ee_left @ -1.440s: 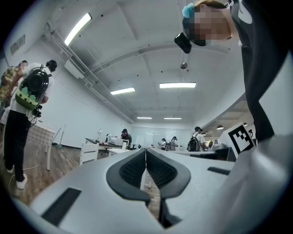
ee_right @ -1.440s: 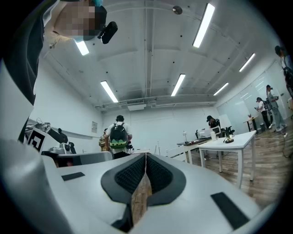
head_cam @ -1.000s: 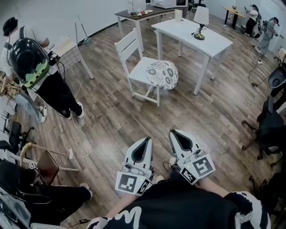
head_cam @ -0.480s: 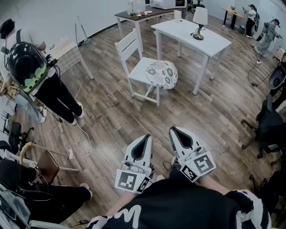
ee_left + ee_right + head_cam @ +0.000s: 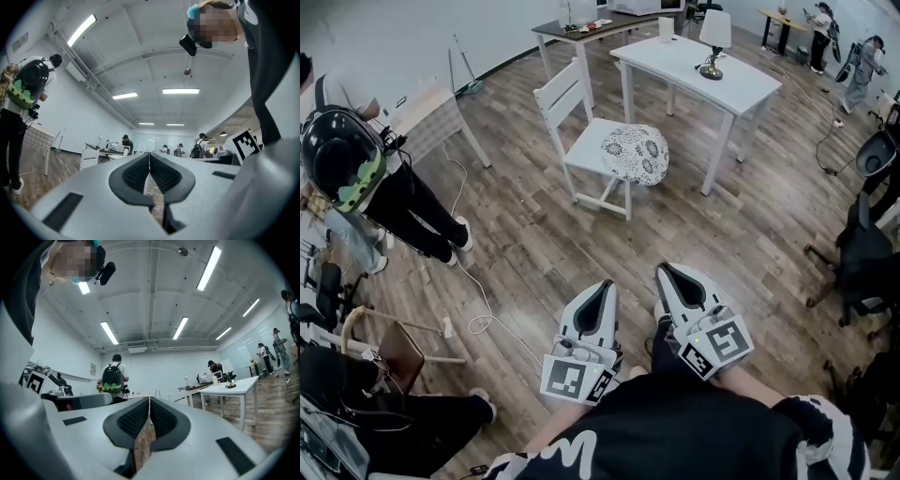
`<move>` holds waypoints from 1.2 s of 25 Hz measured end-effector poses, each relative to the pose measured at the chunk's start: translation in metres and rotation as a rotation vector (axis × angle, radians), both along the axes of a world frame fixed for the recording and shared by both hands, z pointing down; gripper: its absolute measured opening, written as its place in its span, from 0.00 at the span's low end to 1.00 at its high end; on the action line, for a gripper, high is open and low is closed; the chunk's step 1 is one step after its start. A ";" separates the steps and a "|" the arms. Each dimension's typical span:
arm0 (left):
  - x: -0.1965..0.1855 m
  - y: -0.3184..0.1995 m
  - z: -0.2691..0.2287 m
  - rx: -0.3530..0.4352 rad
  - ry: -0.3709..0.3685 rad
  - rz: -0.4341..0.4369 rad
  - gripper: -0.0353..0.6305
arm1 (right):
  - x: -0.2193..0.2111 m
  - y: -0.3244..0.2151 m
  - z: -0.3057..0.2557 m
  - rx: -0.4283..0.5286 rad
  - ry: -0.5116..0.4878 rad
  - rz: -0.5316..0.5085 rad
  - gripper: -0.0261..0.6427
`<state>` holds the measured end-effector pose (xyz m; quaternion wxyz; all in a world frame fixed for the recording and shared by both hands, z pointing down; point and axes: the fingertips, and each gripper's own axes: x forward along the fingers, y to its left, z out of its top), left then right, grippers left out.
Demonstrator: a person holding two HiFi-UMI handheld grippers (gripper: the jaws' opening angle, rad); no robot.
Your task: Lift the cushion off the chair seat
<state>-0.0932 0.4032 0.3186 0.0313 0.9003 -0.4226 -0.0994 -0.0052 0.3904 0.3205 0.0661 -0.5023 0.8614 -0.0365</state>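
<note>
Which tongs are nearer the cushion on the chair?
Right, marginally: the right tongs sit below and slightly right of the cushion in the head view; left tongs slightly left and a bit further back. Both far off.

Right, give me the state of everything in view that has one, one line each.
chair: upright, standing beside the table.
cushion: lying on the chair seat, not yet lifted, nothing touching it.
lamp: upright on the table; lit or not, cannot tell.
left gripper: jaws shut, nothing between them, well short of the chair.
right gripper: jaws shut, nothing between them, well short of the chair.
</note>
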 end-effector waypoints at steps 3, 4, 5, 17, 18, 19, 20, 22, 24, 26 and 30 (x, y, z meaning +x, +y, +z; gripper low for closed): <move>0.002 -0.008 0.000 0.000 -0.001 -0.004 0.06 | 0.000 -0.008 -0.002 0.012 0.011 -0.005 0.08; 0.002 -0.012 0.000 0.000 -0.003 -0.005 0.06 | 0.000 -0.012 -0.002 0.012 0.013 -0.008 0.08; 0.002 -0.015 0.000 -0.001 -0.005 -0.006 0.06 | -0.001 -0.015 -0.001 0.011 0.014 -0.012 0.08; 0.013 -0.080 0.005 -0.005 -0.016 -0.039 0.06 | 0.011 -0.085 0.006 -0.008 -0.014 -0.032 0.08; 0.016 -0.087 0.004 -0.004 -0.017 -0.040 0.06 | 0.015 -0.092 0.005 -0.008 -0.017 -0.031 0.08; 0.019 -0.093 0.004 -0.004 -0.019 -0.040 0.06 | 0.018 -0.100 0.003 -0.007 -0.020 -0.030 0.08; 0.022 -0.100 0.003 -0.005 -0.020 -0.041 0.06 | 0.021 -0.107 0.002 -0.006 -0.022 -0.030 0.08; 0.027 -0.113 0.003 -0.008 -0.024 -0.043 0.06 | 0.026 -0.123 0.000 -0.008 -0.027 -0.033 0.08; 0.032 -0.127 0.002 -0.011 -0.026 -0.047 0.06 | 0.030 -0.138 0.000 -0.013 -0.032 -0.039 0.08; 0.038 -0.141 0.001 -0.014 -0.028 -0.053 0.06 | 0.035 -0.152 -0.001 -0.017 -0.033 -0.047 0.08; 0.053 -0.172 0.000 -0.020 -0.032 -0.061 0.06 | 0.050 -0.183 -0.001 -0.025 -0.035 -0.058 0.08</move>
